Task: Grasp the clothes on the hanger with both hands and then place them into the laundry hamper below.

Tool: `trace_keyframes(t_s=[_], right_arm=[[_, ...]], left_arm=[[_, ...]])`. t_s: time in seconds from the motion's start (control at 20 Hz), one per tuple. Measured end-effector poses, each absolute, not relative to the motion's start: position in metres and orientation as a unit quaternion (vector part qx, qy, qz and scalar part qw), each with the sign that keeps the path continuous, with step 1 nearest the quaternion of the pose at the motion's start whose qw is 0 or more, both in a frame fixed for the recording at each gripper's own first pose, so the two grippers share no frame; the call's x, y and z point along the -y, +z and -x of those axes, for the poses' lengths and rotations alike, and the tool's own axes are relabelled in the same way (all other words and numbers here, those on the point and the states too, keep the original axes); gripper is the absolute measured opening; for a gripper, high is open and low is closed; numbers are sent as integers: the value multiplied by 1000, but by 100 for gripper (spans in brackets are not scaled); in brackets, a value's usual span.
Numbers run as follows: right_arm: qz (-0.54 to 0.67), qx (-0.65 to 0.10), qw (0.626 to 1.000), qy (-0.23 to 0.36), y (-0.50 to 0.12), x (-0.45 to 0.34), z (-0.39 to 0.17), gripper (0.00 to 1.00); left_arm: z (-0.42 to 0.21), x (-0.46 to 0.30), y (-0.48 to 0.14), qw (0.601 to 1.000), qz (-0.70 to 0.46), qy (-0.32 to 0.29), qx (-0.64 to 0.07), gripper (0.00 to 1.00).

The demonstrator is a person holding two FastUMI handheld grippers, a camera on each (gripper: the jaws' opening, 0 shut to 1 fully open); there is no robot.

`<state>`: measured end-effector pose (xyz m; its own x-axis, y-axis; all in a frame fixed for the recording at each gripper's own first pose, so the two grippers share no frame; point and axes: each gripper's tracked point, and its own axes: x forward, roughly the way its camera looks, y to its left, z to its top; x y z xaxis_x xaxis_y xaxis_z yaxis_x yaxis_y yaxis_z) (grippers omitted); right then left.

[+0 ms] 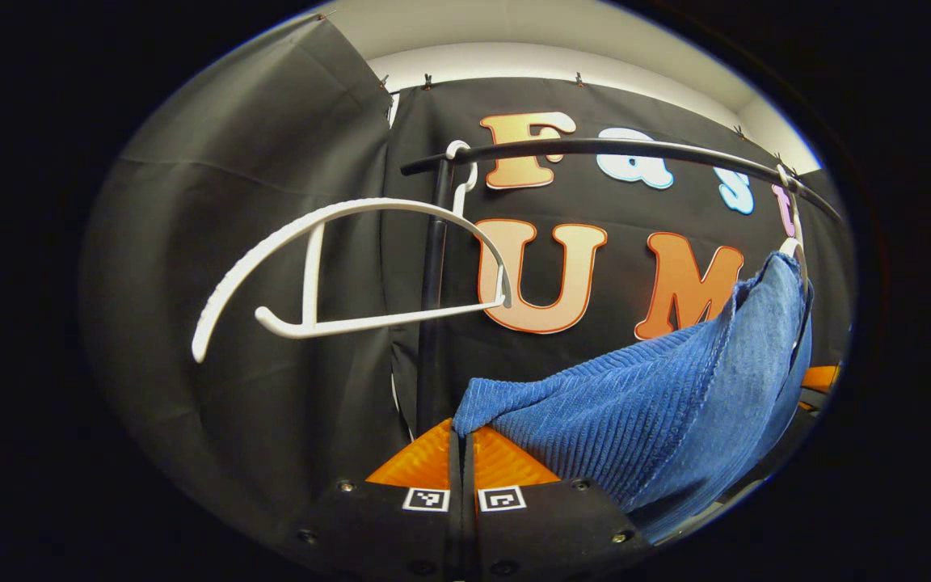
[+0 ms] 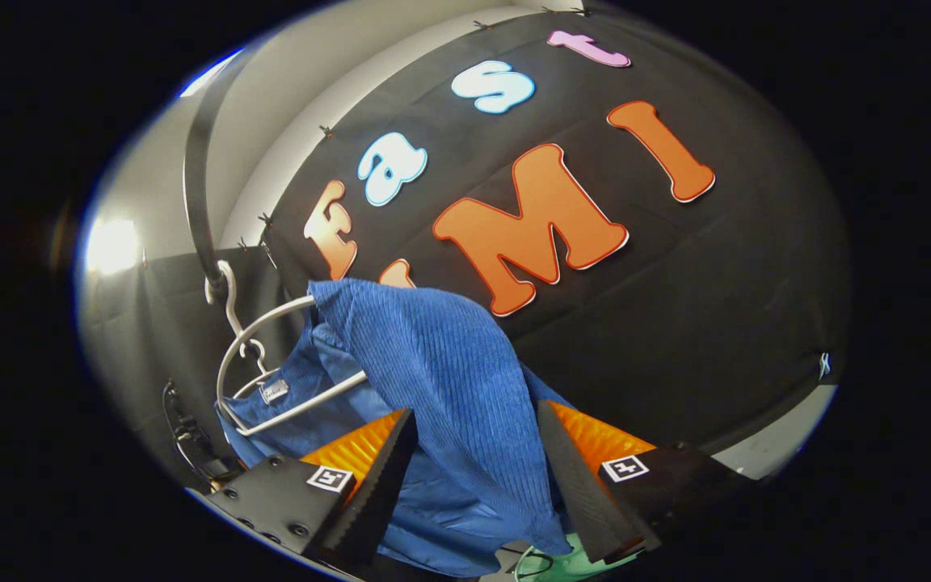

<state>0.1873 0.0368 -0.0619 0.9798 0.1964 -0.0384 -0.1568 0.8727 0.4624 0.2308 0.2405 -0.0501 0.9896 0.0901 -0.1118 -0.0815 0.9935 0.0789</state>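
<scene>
Left gripper: fingers pressed together, pinching corner of blue ribbed garment at tips. Right gripper: fingers wide apart, garment draped between them, off white hanger. Soft, light, limp; likely sags. Clamp bunched fold between right fingers.

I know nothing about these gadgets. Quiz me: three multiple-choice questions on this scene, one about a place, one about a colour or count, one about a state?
1. Where does the bare white hanger hang?
A. on the dark rail
B. on the floor
C. in a basket

2. What colour is the garment?
A. red
B. blue
C. yellow

3. How do the right hand-held gripper fingers stand?
A. spread apart, with the cloth between them
B. pressed together
C. clamped on the rail

Answers: 1 A, its hook sits over the rail in the left gripper view. 2 B, the ribbed cloth is blue in both views. 3 A, a wide gap with cloth in it shows in the right gripper view.
</scene>
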Motion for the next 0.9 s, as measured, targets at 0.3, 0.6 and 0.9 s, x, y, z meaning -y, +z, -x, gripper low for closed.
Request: trace_keyframes(t_s=[0.3,0.6,0.9], right_arm=[[-242,-55,967,64,-75,-36,-210,56],[-356,-3,934,42,-43,18,-205,7],[-415,62,907,45,27,59,-203,7]], left_arm=[[-217,-238,-66,996,-35,36,-68,0],[-208,-221,-103,996,-27,14,-89,0],[-205,-210,-118,995,-4,-3,-104,0]])
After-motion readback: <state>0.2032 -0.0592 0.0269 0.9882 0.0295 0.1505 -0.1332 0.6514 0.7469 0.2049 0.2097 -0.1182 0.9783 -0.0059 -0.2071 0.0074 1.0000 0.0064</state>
